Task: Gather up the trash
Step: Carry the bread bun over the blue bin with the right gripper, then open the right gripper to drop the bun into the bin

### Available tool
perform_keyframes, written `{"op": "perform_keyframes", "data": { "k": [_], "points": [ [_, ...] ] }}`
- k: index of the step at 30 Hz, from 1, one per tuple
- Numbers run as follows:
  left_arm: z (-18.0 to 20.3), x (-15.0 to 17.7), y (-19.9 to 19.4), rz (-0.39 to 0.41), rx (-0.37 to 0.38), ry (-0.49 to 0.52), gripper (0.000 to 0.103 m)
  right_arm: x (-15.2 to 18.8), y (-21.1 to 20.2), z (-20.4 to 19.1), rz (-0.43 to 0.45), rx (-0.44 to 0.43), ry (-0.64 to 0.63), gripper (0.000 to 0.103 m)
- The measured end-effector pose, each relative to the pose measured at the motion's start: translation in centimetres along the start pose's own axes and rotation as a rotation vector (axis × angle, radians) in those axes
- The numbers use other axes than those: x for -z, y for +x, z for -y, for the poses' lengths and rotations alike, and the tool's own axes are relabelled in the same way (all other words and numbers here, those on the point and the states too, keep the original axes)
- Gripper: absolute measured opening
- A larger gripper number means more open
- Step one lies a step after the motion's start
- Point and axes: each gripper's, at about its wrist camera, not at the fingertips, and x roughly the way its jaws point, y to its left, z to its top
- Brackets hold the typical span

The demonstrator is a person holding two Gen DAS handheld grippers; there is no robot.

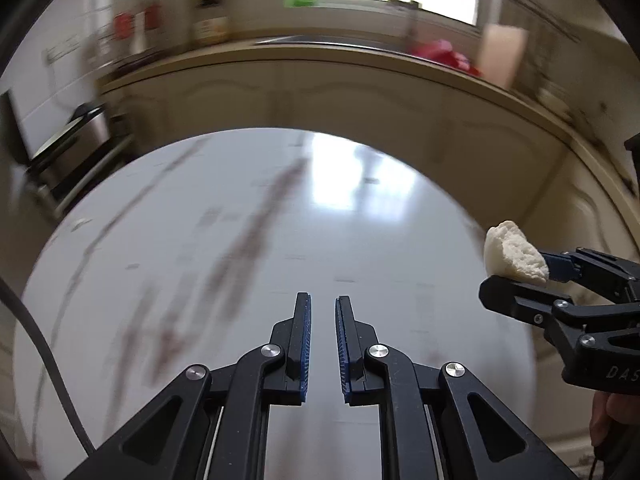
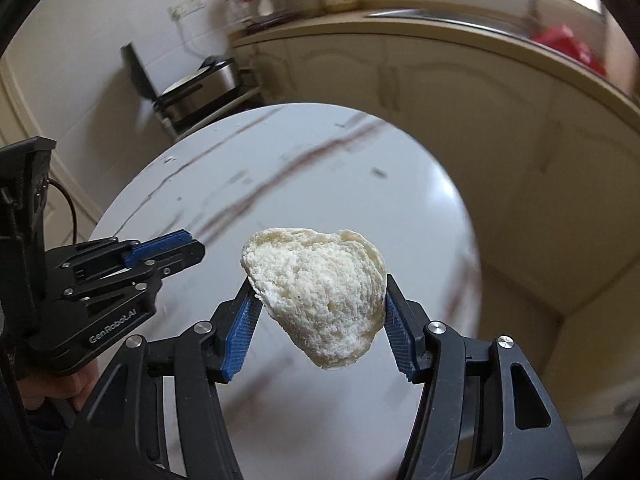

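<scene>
- Right gripper: closed on bread, held above the worktop.
- Left gripper: nearly closed, empty, left of it.
- Risk: bread is soft; the pinch may tear it, dropping crumbs.
- No bin visible.

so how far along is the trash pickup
Done: the piece of bread is off the round table, clamped in the right hand-held gripper. In hand: just that; the left hand-held gripper holds nothing. Left: binning it, though no bin shows.
</scene>
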Motion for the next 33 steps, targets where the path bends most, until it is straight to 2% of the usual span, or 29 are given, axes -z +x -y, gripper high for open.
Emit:
{"op": "perform_keyframes", "data": {
  "k": [7,9,11,13,15,17,23,29,31,33],
  "points": [
    [9.4,-0.2,0.2,-0.009,0.093,0.139,0.012,5.2,-5.8,8.1,0.03,0.098,0.133,0.056],
    [12.0,-0.1,0.7,-0.015,0.122,0.176,0.025,6.6,-7.1,10.6,0.032,0.13,0.171,0.056],
    [14.2,-0.2,1.3,-0.021,0.154,0.204,0.066,7.9,-7.9,13.1,0.027,0.16,0.211,0.056],
    [16.0,-0.2,1.9,-0.025,0.199,0.224,0.074,8.9,-8.1,15.1,0.014,0.179,0.244,0.056],
    [17.4,-0.4,3.1,-0.047,0.208,0.253,0.075,10.2,-8.1,17.2,-0.005,0.191,0.271,0.056],
    [18.6,-0.1,4.3,-0.069,0.208,0.275,0.082,11.3,-7.5,19.5,-0.029,0.194,0.305,0.056],
    [20.0,-0.7,8.4,-0.123,0.13,0.299,0.084,13.9,-3.6,23.8,-0.115,0.17,0.376,0.056],
    [19.9,-0.8,8.9,-0.102,0.078,0.278,0.084,15.2,1.1,26.4,-0.184,0.13,0.449,0.059],
    [20.2,-0.9,8.9,-0.093,0.071,0.268,0.085,15.4,2.3,27.1,-0.195,0.107,0.475,0.073],
    [20.8,-0.8,8.6,-0.084,0.058,0.263,0.085,16.0,3.2,27.5,-0.205,0.101,0.504,0.083]
  ]
}}
